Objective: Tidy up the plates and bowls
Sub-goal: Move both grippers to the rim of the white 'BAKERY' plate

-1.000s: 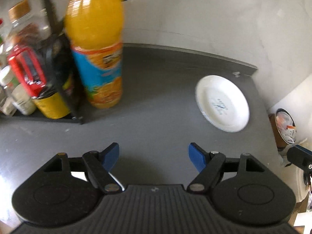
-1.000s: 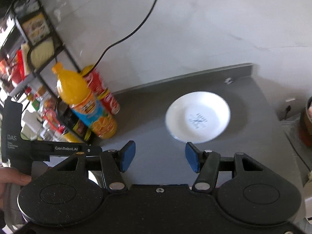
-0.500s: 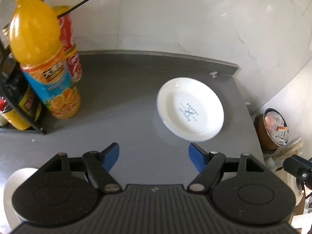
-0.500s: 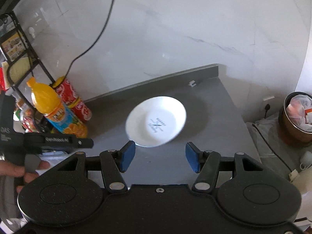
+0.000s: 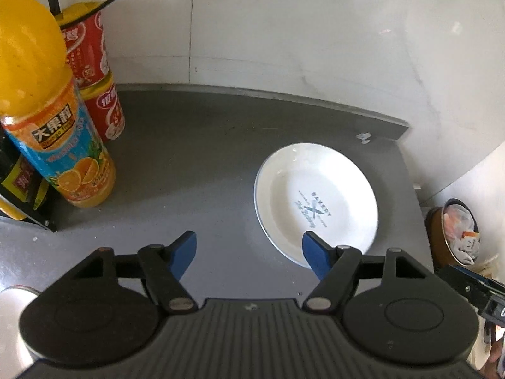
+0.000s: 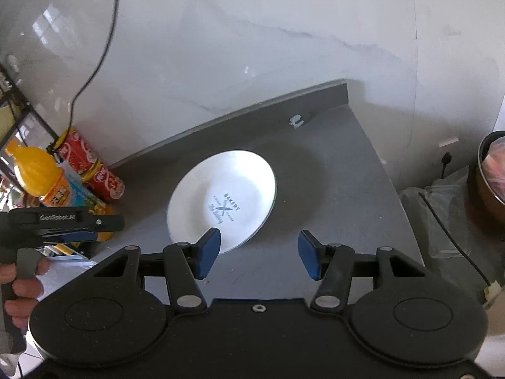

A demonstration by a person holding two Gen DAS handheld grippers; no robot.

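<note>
Both views have swung since a second ago: the plate (image 5: 315, 202) now sits closer and lower in your left camera, the juice bottle (image 5: 47, 120) has slid to the frame's left edge, and in the right camera the plate (image 6: 221, 199) has drifted left toward the left finger. Your left gripper (image 5: 249, 252) is spread wide and empty, its right fingertip (image 5: 315, 252) overlapping the plate's near rim in view; contact cannot be confirmed. Your right gripper (image 6: 257, 252) is likewise spread and holds nothing. Plate lies flat and face-up on the grey counter (image 5: 195, 164), toward the back right corner, well apart from the bottle and the red cans (image 5: 94, 72) at the left. Being round, it has no long axis; the printed logo reads at a slant to the counter's back edge, so heading matters little. Judged handling: glazed ceramic, stiff, fairly heavy, slick, liable to chip if dropped. Suggest you pinch the near rim, one finger over the lip and one under, and squeeze firmly, since a flat-lying plate offers little clearance beneath. No bowl is clearly visible.
</note>
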